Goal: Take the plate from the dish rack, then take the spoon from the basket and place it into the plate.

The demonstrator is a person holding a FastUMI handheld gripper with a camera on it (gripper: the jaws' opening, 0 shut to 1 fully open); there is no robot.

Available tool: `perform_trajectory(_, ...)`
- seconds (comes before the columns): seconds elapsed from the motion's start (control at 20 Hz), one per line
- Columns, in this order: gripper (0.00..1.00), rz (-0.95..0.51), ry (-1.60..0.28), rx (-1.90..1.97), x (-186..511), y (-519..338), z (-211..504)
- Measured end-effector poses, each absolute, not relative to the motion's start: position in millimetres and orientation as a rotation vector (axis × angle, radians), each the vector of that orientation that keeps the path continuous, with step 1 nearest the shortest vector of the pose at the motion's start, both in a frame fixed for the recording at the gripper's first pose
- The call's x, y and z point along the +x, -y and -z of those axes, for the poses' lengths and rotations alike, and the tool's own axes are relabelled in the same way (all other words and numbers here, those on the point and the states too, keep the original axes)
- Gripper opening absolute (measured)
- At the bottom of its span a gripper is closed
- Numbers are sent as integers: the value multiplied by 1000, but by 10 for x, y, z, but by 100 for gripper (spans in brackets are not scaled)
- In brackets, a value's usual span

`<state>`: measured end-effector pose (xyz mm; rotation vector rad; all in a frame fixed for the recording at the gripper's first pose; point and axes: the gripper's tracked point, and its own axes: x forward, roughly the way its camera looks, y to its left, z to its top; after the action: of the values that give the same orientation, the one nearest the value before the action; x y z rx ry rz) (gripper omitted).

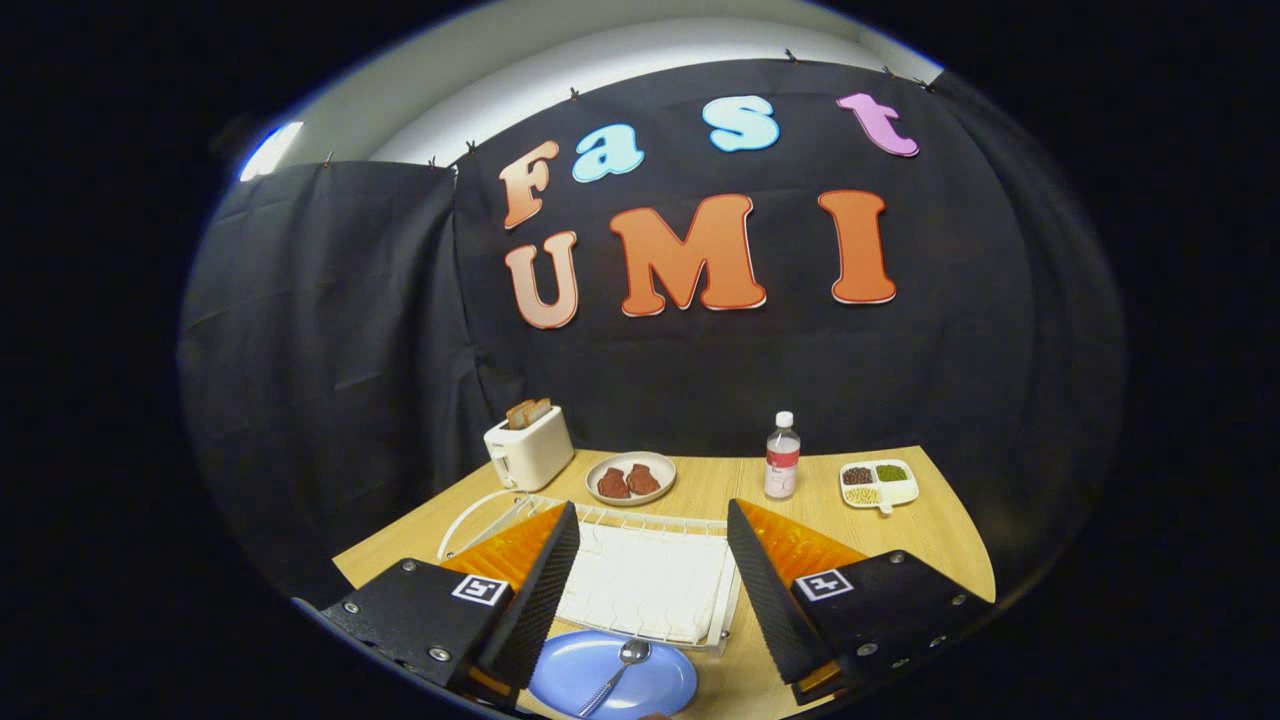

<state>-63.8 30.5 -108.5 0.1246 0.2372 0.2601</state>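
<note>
The spoon lies in the plate, at six o'clock from the rack, with the gripper spread wide and empty above, so the task looks done and only withdrawal remains.

You saw a wooden table that bore a toaster, meat plate, bottle, divided dish, white dish rack and blue plate.

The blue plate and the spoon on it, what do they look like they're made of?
The blue plate, lying between the open fingers of the gripper, looks like plastic or melamine: even matte colour with only a soft sheen. The spoon looks like polished metal, probably stainless steel: silvery, with a bright glint in its bowl.
</note>
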Motion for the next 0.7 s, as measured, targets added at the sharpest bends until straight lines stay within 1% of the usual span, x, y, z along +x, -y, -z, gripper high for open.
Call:
perform_trajectory(0.1,92,-238,-188,117,-595,-248,905)
perform_trajectory(0.25,94,-205,-121,96,-549,-180,665)
perform_trajectory(0.4,97,-182,-92,84,-505,-120,552)
perform_trajectory(0.7,97,-111,-45,62,-379,121,343)
